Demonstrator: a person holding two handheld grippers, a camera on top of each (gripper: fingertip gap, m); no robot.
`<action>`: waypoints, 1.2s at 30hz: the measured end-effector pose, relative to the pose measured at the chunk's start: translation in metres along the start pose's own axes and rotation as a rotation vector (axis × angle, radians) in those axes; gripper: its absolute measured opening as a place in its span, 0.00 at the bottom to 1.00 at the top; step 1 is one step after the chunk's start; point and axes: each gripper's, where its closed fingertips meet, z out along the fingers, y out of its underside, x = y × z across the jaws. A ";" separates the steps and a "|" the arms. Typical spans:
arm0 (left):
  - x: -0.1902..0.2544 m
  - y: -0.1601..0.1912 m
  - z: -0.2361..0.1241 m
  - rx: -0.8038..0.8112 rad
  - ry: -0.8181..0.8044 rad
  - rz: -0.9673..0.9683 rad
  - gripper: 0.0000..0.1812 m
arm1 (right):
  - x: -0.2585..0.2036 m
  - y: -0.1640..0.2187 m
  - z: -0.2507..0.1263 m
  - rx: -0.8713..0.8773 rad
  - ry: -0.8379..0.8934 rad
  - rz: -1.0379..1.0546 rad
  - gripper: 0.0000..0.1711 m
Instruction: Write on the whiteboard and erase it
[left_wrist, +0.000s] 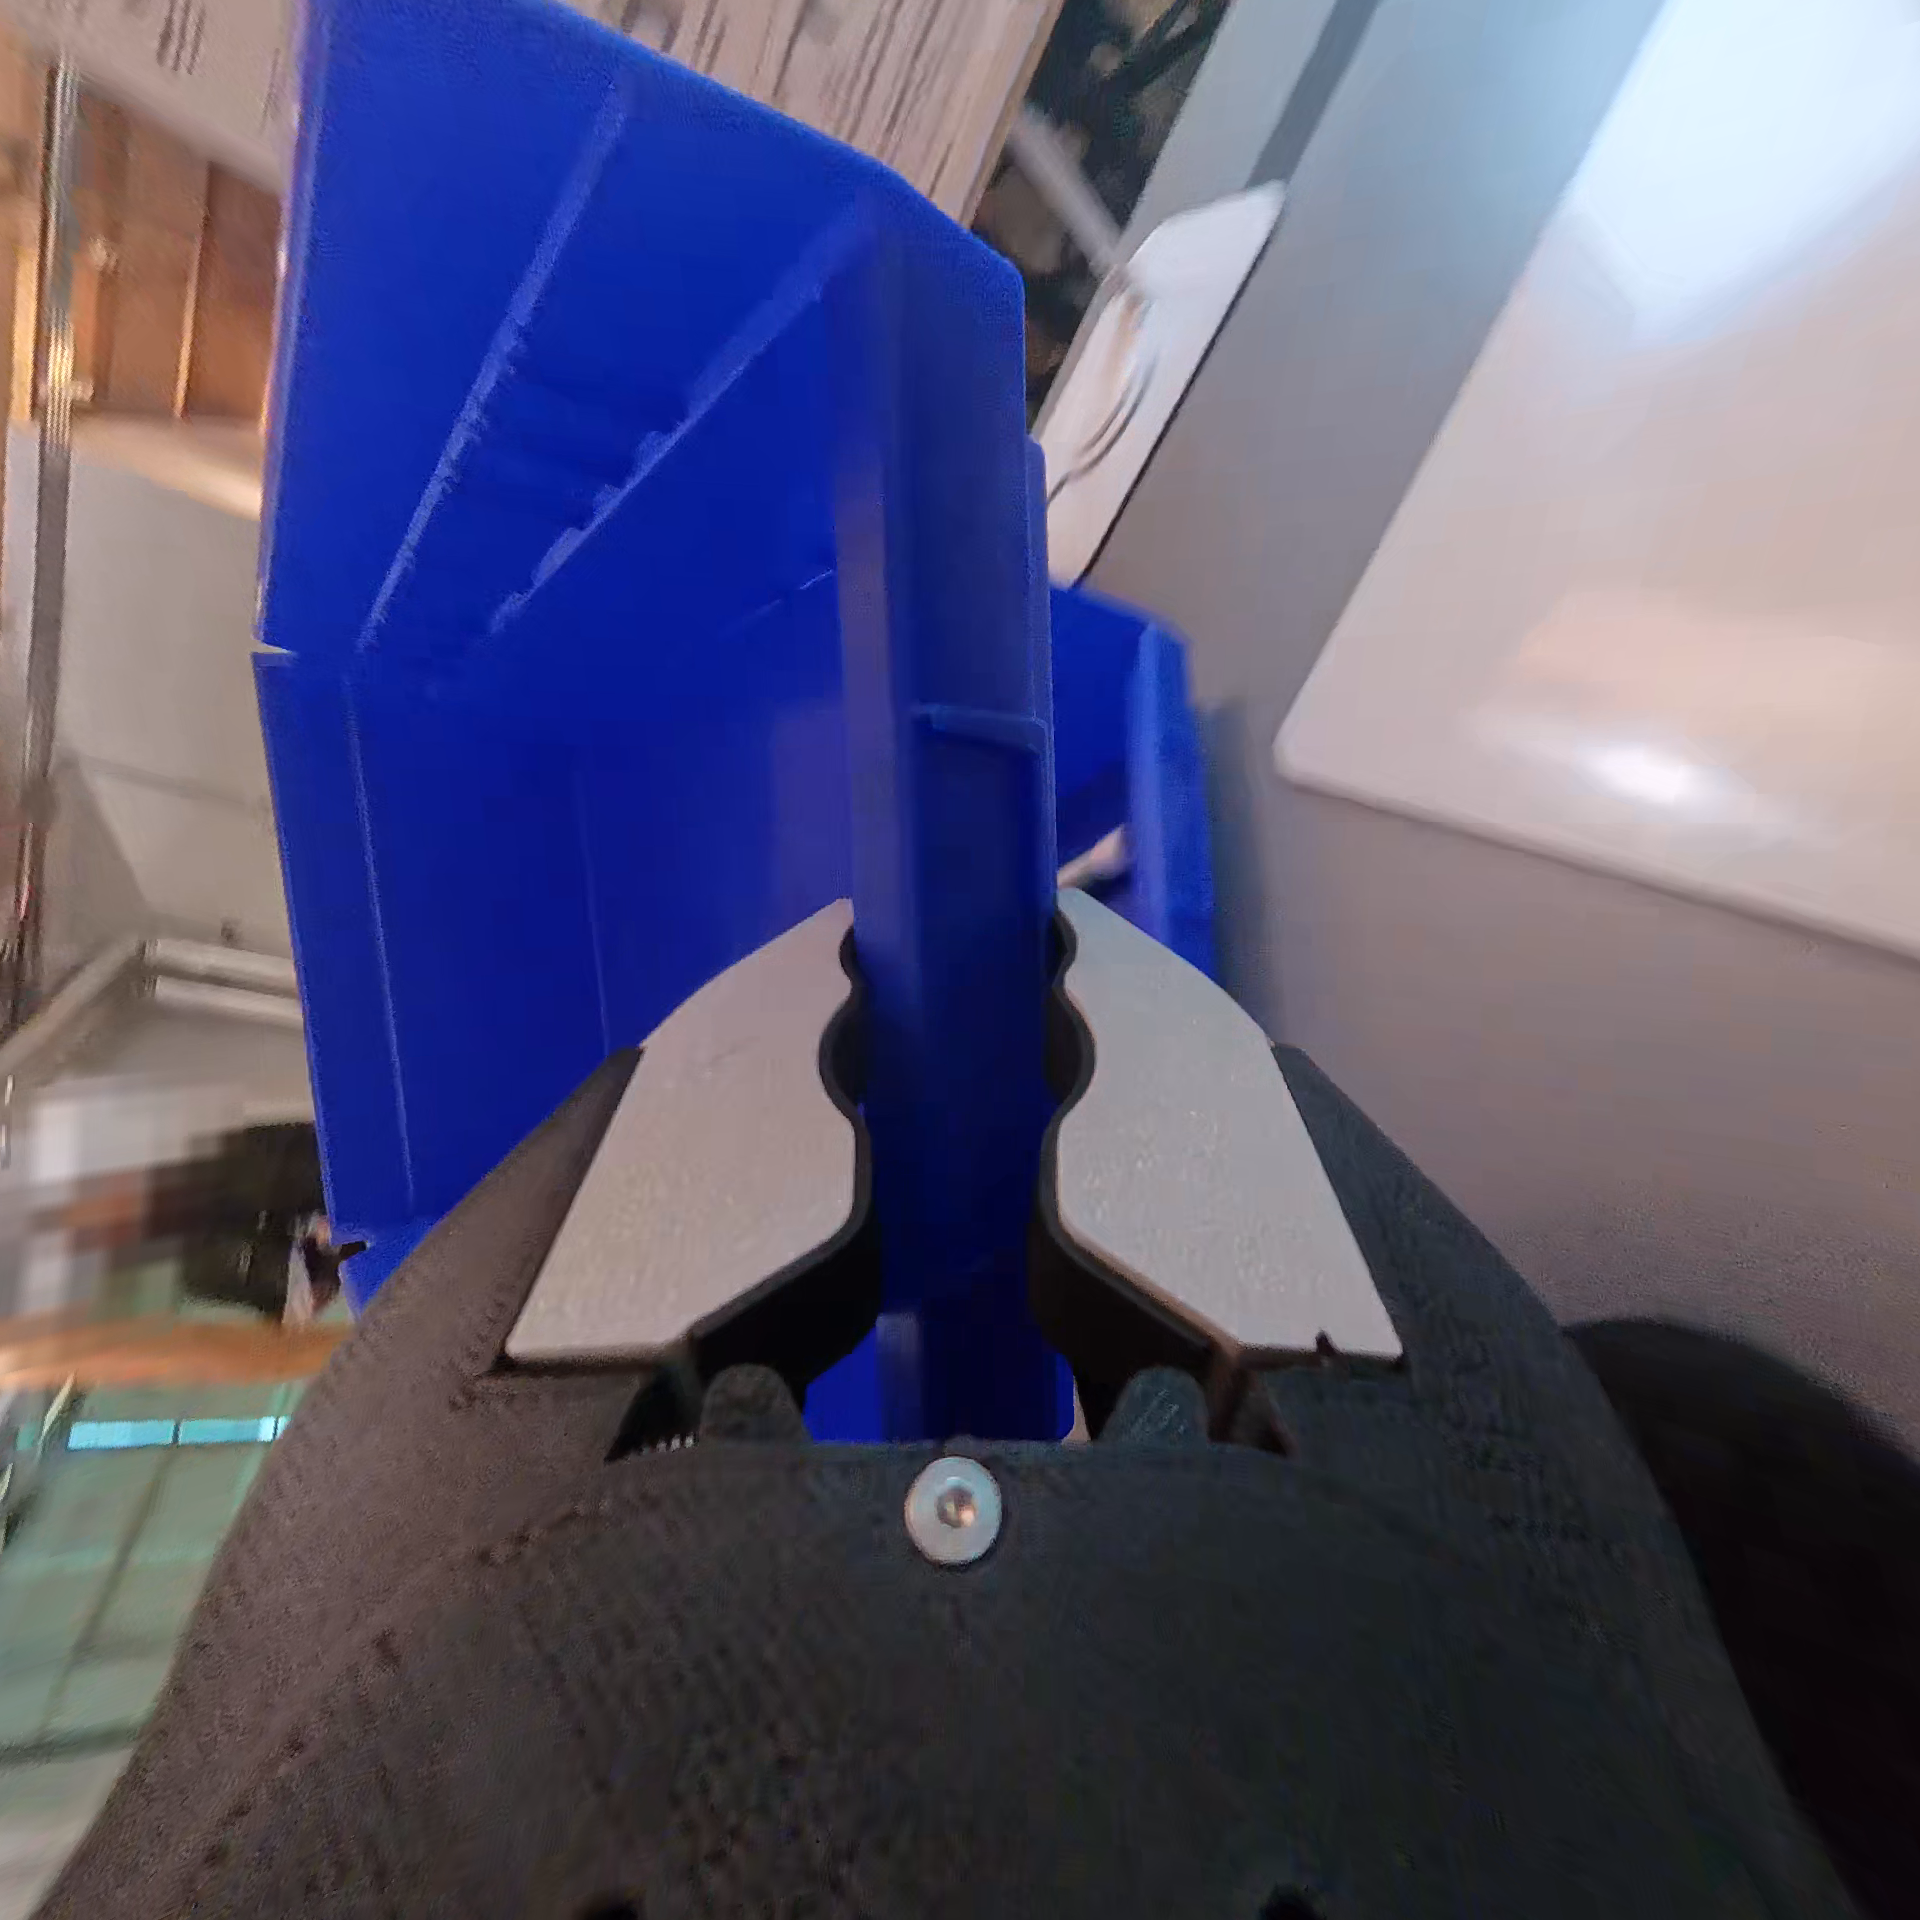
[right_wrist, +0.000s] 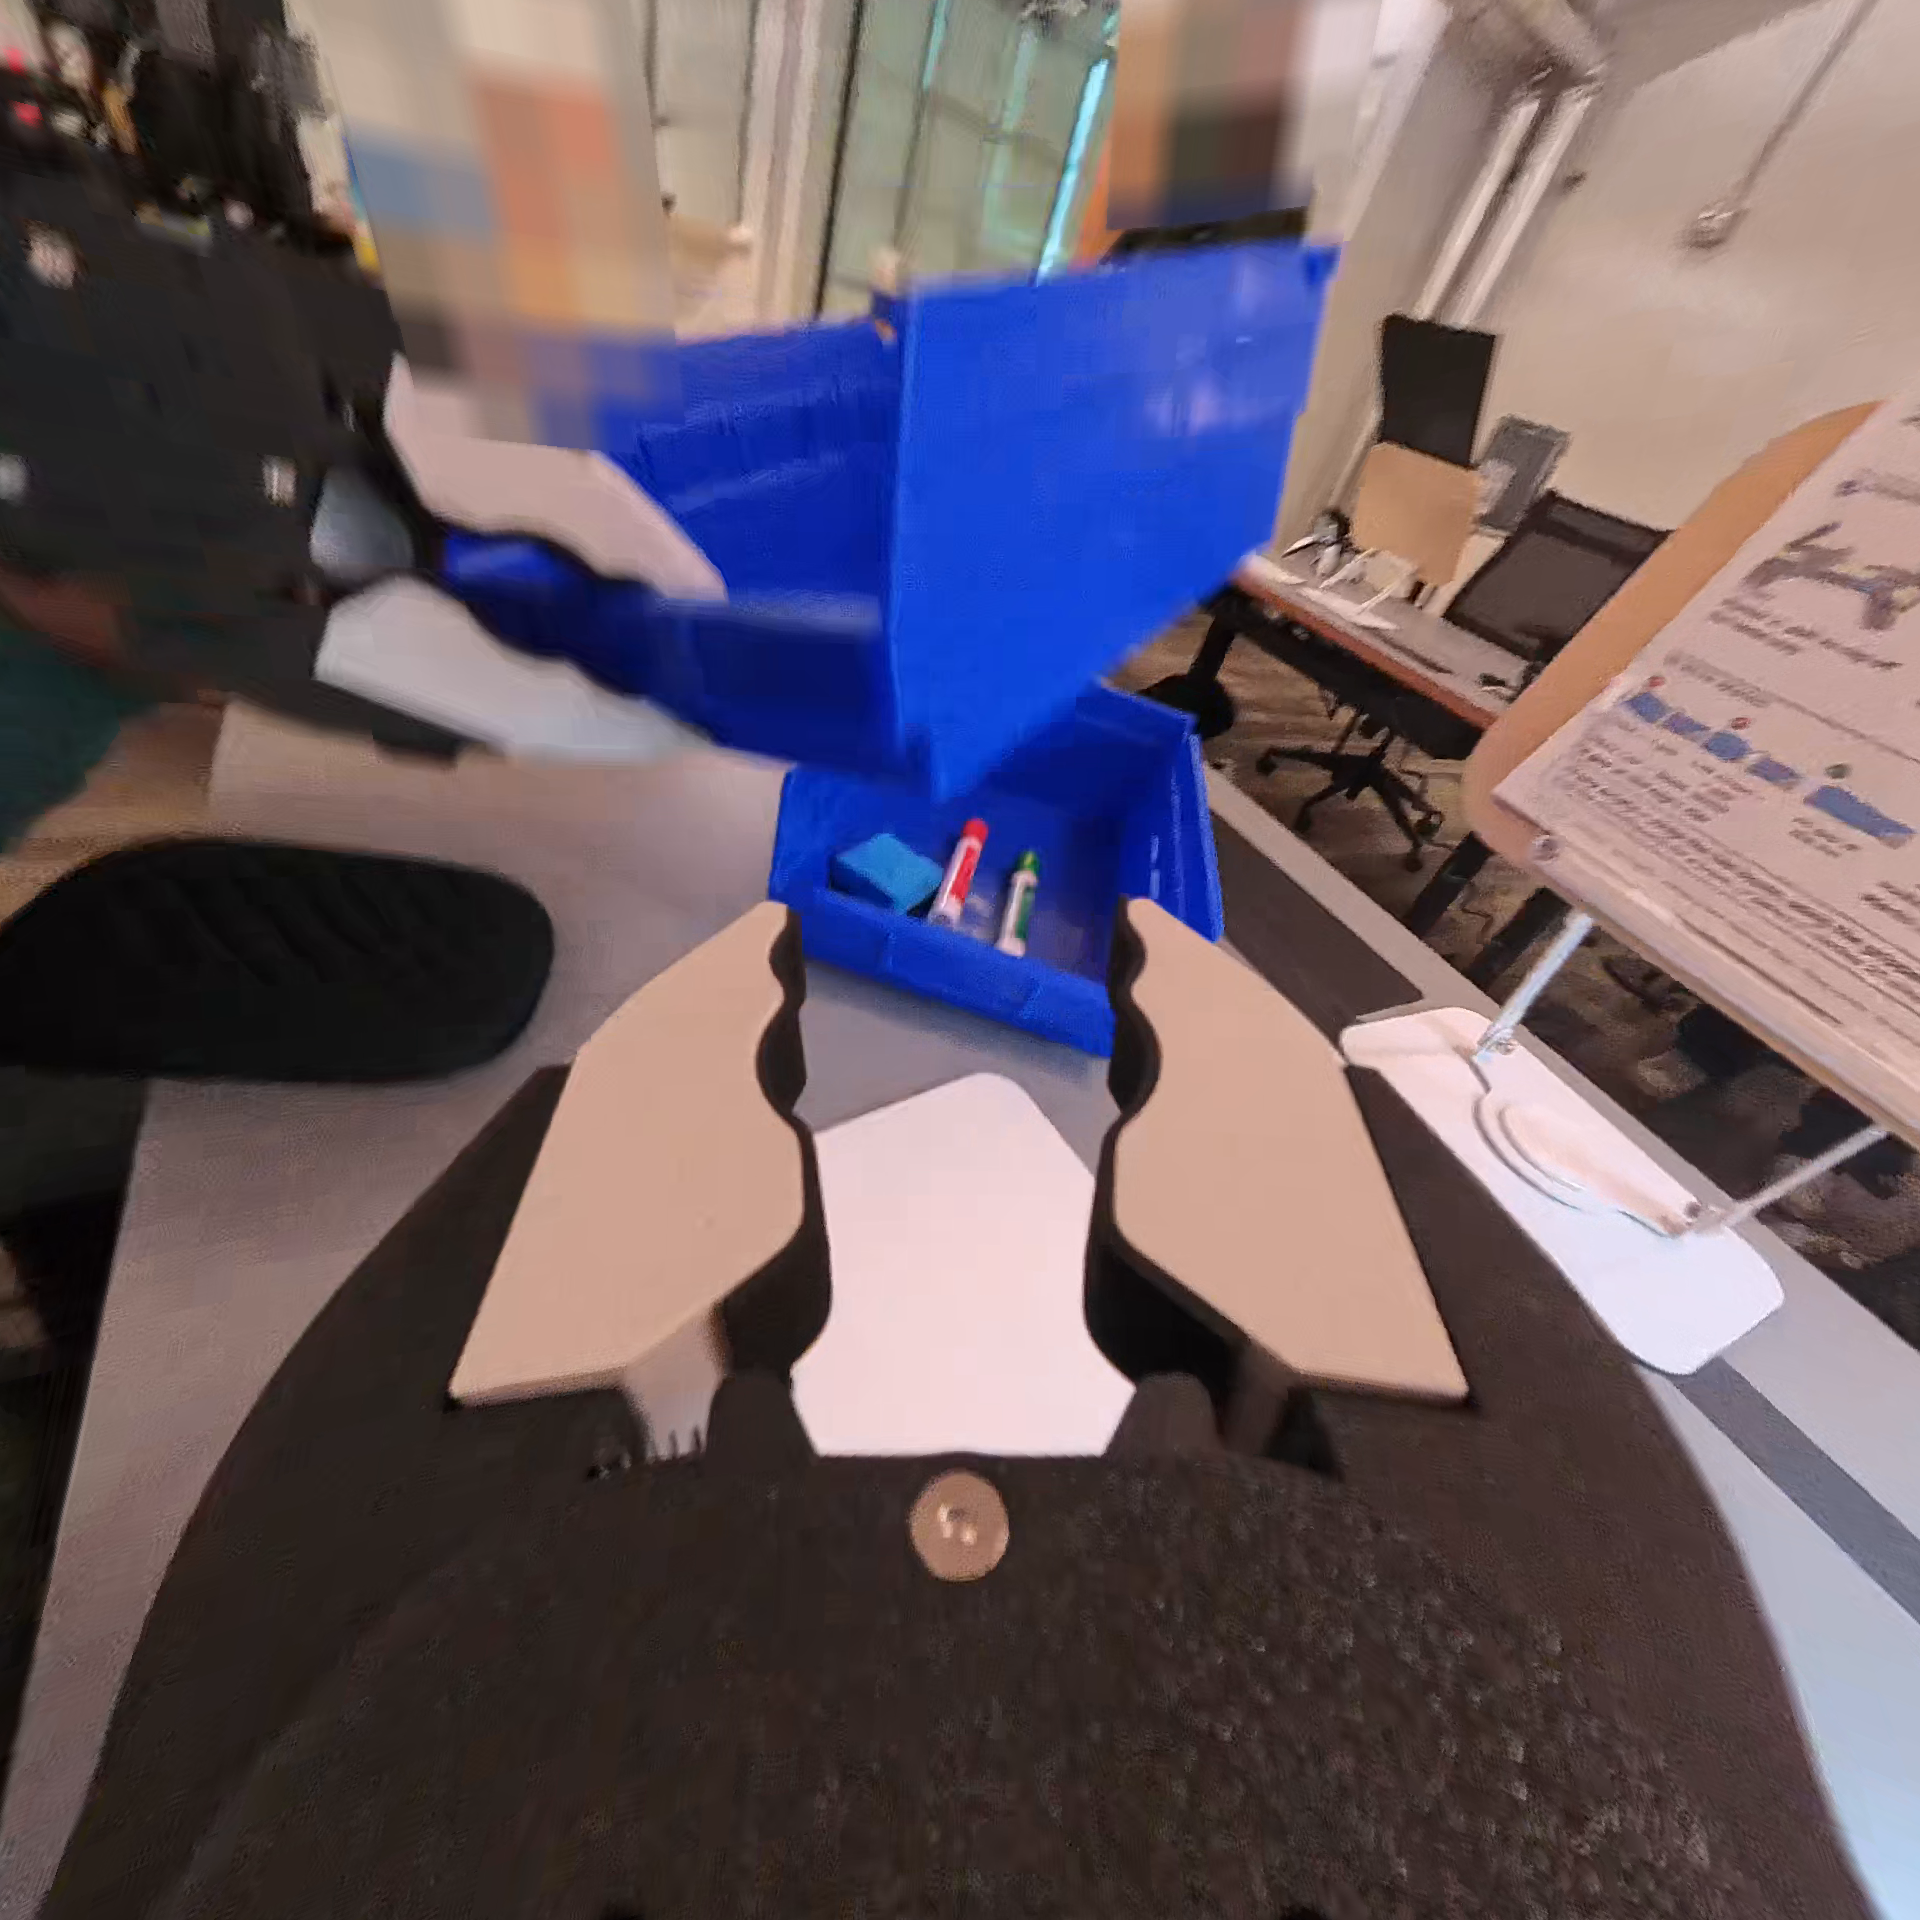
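My left gripper (left_wrist: 954, 940) is shut on the rim of a blue plastic bin (left_wrist: 644, 582) and holds it tilted in the air. In the right wrist view that lifted bin (right_wrist: 1081, 499) hangs above a second blue bin (right_wrist: 956, 977) standing on the grey table. The lower bin holds a blue eraser (right_wrist: 885, 871), a red-capped marker (right_wrist: 961, 868) and a green-capped marker (right_wrist: 1020, 896). A small white whiteboard (right_wrist: 935, 1247) lies flat on the table in front of it, also in the left wrist view (left_wrist: 1642, 540). My right gripper (right_wrist: 956, 956) is open and empty above the whiteboard.
A tilted board with a printed sheet (right_wrist: 1745, 748) stands on a white stand base (right_wrist: 1590, 1236) at the table's right edge. A black chair back (right_wrist: 260, 956) is at left. Desks and office chairs (right_wrist: 1382, 665) stand beyond the table. One gripper's finger ends stand about 15 centimetres off the other's.
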 end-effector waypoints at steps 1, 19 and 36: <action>0.012 -0.020 0.005 0.030 0.032 0.027 0.17 | 0.003 -0.007 -0.002 0.019 0.037 0.016 0.35; 0.209 -0.223 0.044 0.356 0.401 0.180 0.28 | 0.118 0.064 -0.150 0.058 0.692 0.298 0.02; 0.099 -0.015 0.094 -0.009 0.463 -0.457 0.29 | 0.237 0.140 -0.348 0.128 1.044 0.504 0.03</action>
